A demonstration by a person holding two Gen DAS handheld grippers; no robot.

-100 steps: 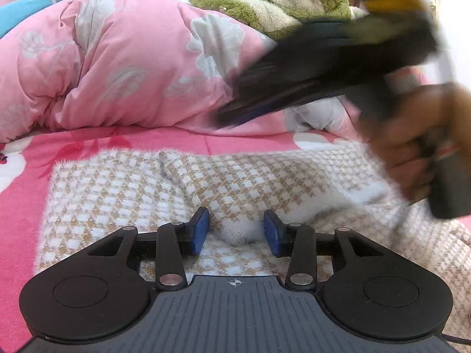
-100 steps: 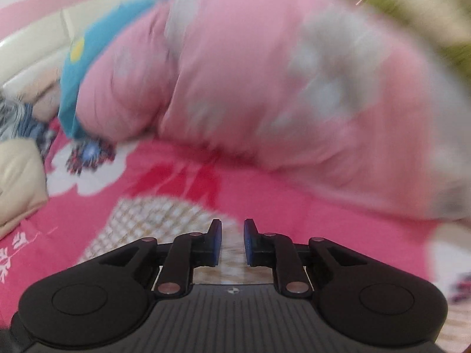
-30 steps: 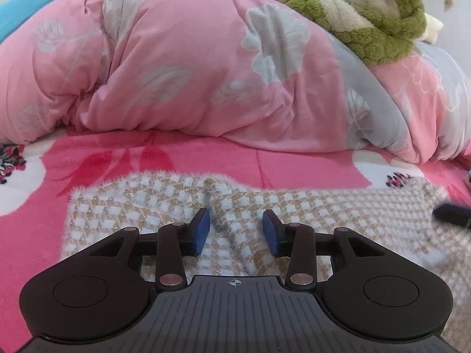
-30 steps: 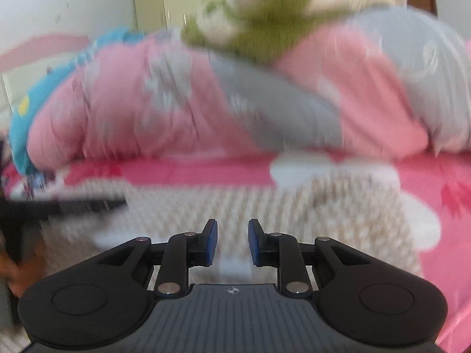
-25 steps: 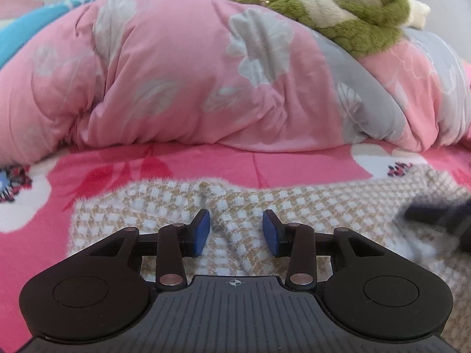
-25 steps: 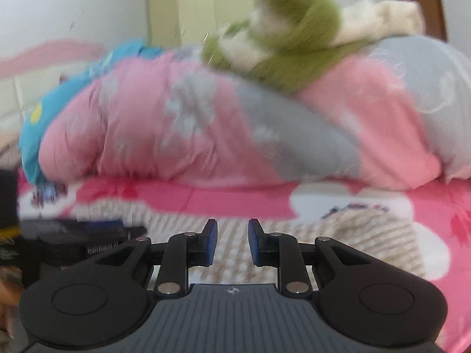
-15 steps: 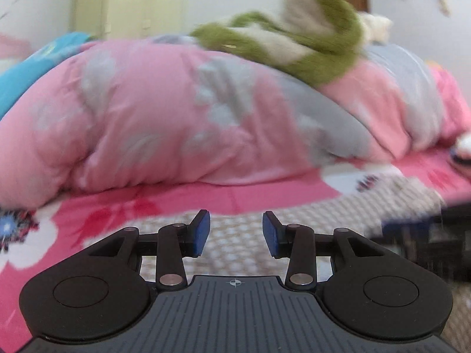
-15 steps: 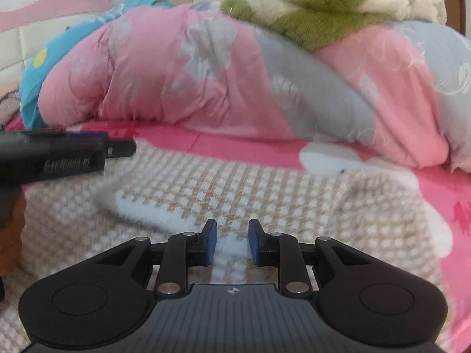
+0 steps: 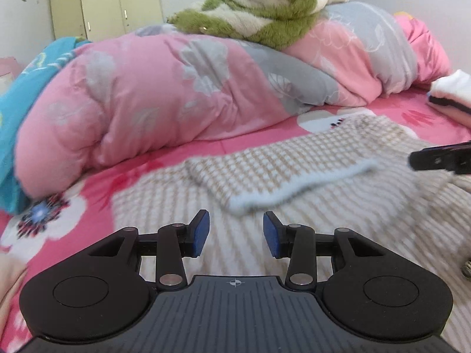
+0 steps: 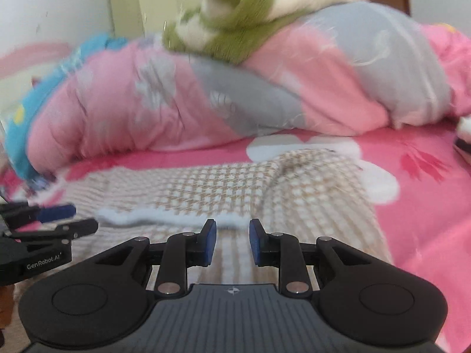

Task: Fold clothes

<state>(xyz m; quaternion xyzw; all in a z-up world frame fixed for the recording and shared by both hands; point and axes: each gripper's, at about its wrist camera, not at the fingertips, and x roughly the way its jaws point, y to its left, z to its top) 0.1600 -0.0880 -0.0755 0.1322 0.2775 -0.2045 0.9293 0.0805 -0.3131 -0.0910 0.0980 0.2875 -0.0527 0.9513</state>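
Note:
A beige-and-white checked sweater [image 9: 294, 158] lies spread on the pink flowered sheet, with one part folded over it so that its fuzzy pale-blue hem [image 9: 294, 194] runs across. My left gripper [image 9: 235, 232] hovers over the sweater's near left part, open, with only cloth beneath the gap. From the right edge of the left wrist view, my right gripper's fingertips [image 9: 435, 158] reach in. In the right wrist view my right gripper [image 10: 232, 239] stands narrowly open just short of the hem [image 10: 164, 220], holding nothing. The left gripper's fingers [image 10: 56, 211] show at the left edge.
A bulky pink-and-grey quilt [image 9: 176, 88] fills the back of the bed, with a green-and-cream plush throw [image 9: 265, 14] on top. At far left is a blue pillow [image 9: 17, 103], at far right a small stack of folded clothes [image 9: 453, 94]. Cream wardrobes [image 9: 103, 8] stand behind.
My left gripper has drawn back to the left and risen, off the ridge of cloth it straddled. The flap with the blue hem now lies ahead of both grippers. Both openings look unchanged.

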